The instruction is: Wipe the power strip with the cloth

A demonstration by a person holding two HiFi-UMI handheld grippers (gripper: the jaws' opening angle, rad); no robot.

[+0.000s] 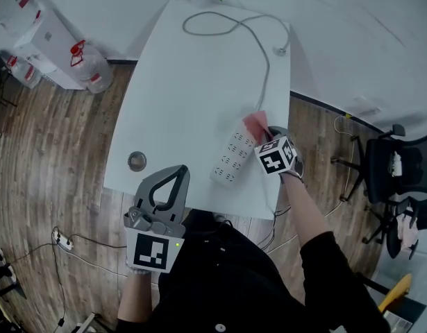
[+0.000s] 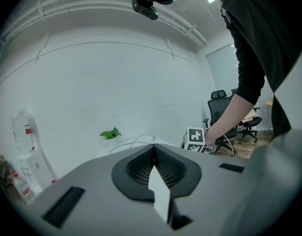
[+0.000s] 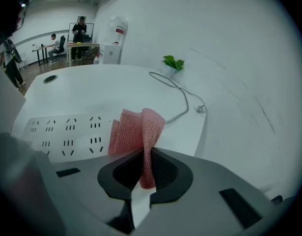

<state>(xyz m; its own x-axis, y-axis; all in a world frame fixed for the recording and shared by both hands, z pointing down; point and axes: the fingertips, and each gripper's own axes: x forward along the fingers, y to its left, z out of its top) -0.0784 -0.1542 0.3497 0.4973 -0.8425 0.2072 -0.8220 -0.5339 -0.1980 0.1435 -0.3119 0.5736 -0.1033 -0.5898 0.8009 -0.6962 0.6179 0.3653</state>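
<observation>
Power strip [image 1: 230, 157] sits right of centre on white table [image 1: 185, 82]. Left gripper [image 1: 180, 172], lower left, pressed together, empty. Right gripper [image 1: 267, 136] pinches pink cloth [image 1: 255, 124] at strip's cord end; wiping looks barely begun, most sockets left.

Pink mesh cloth [image 3: 136, 129]; wht power strip [image 1: 234, 157] & table [image 1: 185, 82].

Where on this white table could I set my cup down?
The broad bare middle and left of the white table, between the round metal grommet and the looping grey cable, is free. The right side is crowded: the long white power strip, the pink mesh cloth and the right gripper sit there.
</observation>
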